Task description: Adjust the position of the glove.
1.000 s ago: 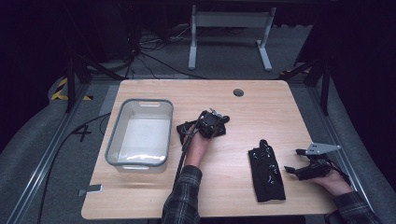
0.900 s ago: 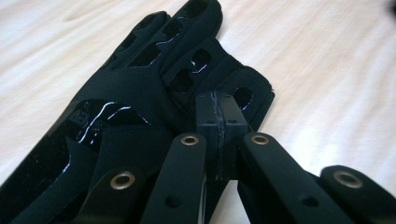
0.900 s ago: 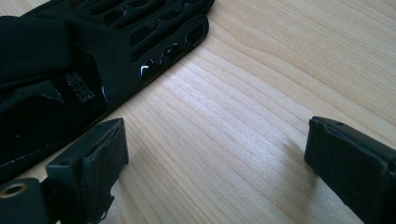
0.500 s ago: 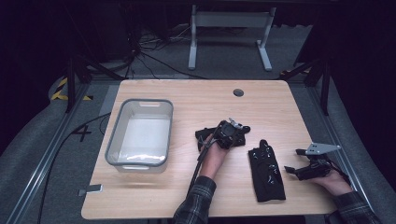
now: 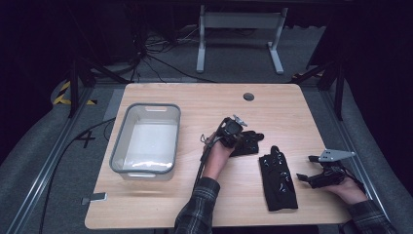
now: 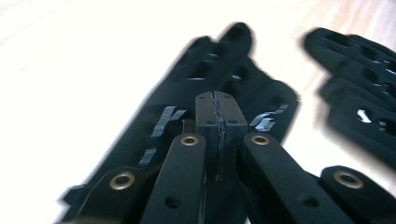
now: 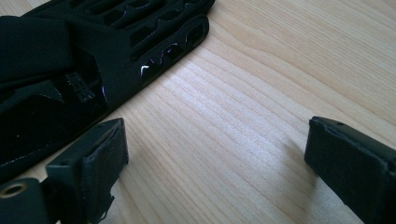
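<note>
Glove one [image 5: 246, 145] hangs in my left gripper [image 5: 233, 129], whose jaws are pressed together on its fabric, near the middle of the desk [image 5: 195, 204]. Its long axis points toward the second glove [image 5: 277, 178], lying flat just beside it. My right gripper [image 5: 311, 179] stands wide apart, holding nothing, beside that second glove.

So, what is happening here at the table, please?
A person works with a hand-held gripper in each hand. The left hand-held gripper is shut on a black glove at mid-table. The right hand-held gripper rests open on the table, beside a second black glove lying flat. A clear bin stands at the left.
</note>
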{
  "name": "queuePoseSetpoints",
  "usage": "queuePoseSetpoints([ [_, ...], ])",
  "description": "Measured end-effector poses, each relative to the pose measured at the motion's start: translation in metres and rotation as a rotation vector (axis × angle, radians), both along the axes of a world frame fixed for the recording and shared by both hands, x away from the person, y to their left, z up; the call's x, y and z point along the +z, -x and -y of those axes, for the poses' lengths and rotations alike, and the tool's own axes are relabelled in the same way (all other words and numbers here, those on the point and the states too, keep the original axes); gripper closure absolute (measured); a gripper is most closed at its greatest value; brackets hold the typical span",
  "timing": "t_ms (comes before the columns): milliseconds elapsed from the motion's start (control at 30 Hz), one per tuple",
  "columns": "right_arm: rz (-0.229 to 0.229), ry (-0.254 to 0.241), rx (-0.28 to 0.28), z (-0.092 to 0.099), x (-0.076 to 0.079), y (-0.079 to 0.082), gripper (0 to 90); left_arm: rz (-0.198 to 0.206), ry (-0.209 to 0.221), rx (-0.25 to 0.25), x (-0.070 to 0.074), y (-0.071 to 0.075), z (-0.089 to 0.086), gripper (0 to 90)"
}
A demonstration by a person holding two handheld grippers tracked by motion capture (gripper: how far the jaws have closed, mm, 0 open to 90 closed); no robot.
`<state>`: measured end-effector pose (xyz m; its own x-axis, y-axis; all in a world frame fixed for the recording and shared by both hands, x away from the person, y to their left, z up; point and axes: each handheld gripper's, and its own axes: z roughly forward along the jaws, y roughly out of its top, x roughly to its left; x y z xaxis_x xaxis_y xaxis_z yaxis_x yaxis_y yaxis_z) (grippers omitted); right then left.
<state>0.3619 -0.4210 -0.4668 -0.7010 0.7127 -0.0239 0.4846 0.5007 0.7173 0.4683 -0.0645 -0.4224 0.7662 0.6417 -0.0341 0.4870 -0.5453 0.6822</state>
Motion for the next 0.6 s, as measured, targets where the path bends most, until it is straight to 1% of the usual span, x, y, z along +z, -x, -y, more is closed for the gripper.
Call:
queuePoseSetpoints([
  [33, 0.0, 0.0, 0.0, 0.0, 0.0, 0.0, 6.5, 0.0, 0.0, 0.0, 0.0, 0.0, 0.0, 89.8],
  [133, 0.0, 0.0, 0.0, 0.0, 0.0, 0.0, 6.5, 0.006, -0.011, 0.033, 0.005, -0.009, -0.014, 89.8],
  [167, 0.0, 0.0, 0.0, 0.0, 0.0, 0.0, 6.6, 0.004, -0.01, 0.053, 0.005, -0.016, -0.023, 89.7],
  [200, 0.0, 0.0, 0.0, 0.0, 0.0, 0.0, 6.6, 0.004, -0.01, 0.053, 0.005, -0.016, -0.023, 89.8],
  [233, 0.0, 0.0, 0.0, 0.0, 0.0, 0.0, 6.5, -0.011, -0.007, 0.071, 0.002, -0.019, -0.028, 89.7],
  [267, 0.0, 0.0, 0.0, 0.0, 0.0, 0.0, 6.5, -0.011, -0.007, 0.071, 0.002, -0.019, -0.028, 89.8],
  [300, 0.0, 0.0, 0.001, 0.0, 0.0, 0.0, 6.5, -0.024, -0.017, 0.078, -0.002, -0.022, -0.032, 89.8],
  [333, 0.0, 0.0, 0.001, 0.0, 0.0, 0.0, 6.5, -0.024, -0.017, 0.078, -0.002, -0.022, -0.032, 89.8],
  [400, 0.0, 0.0, 0.001, 0.0, 0.0, 0.0, 6.5, -0.036, -0.034, 0.077, -0.008, -0.024, -0.033, 89.8],
  [467, 0.0, 0.0, 0.001, 0.0, 0.0, 0.0, 6.5, -0.05, -0.052, 0.087, -0.015, -0.026, -0.032, 89.7],
  [600, 0.0, 0.0, 0.001, 0.0, 0.0, 0.0, 6.5, -0.07, -0.069, 0.084, -0.024, -0.027, -0.031, 89.8],
])
